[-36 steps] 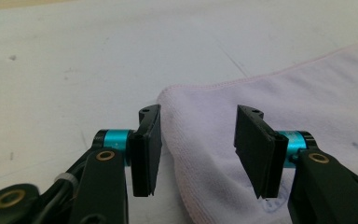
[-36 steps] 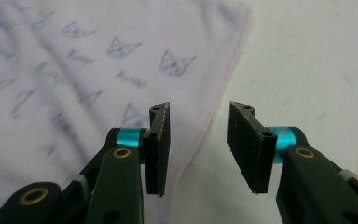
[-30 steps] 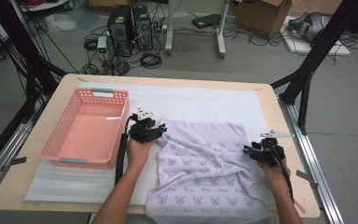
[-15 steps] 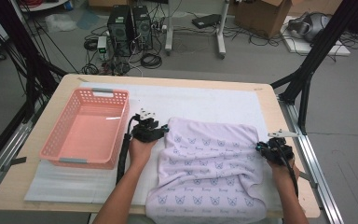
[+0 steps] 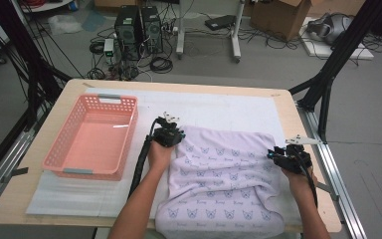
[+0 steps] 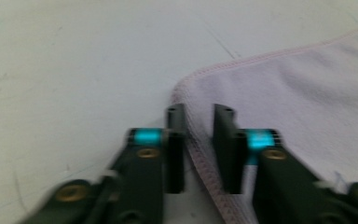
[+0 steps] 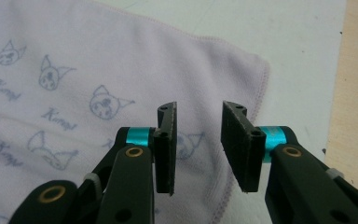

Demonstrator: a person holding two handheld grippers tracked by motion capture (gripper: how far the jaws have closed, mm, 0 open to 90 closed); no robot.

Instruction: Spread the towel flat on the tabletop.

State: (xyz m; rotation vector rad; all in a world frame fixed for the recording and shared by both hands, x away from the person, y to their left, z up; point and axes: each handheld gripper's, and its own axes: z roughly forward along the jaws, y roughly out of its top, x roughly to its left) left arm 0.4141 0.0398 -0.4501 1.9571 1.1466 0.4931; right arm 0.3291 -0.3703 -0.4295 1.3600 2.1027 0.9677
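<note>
Fingers of the left gripper (image 6: 199, 149) are closing on the hemmed edge of the towel (image 5: 224, 184) at its far left corner; a narrow gap is showing, with the hem running through it, so the pinch is looking about complete. Fingers of the right gripper (image 7: 198, 144) are standing apart over the far right corner, pressing on nothing, and have just been opening. Lilac with small printed faces, the towel is lying rumpled on the near right of the counter (image 5: 283, 102), its near edge hanging over the front. Left of it, a pink basket (image 5: 92, 137) is sitting empty. Judging by this, corner-gripping is underway; next, the right fingers need to lower and pinch their hem.
</note>
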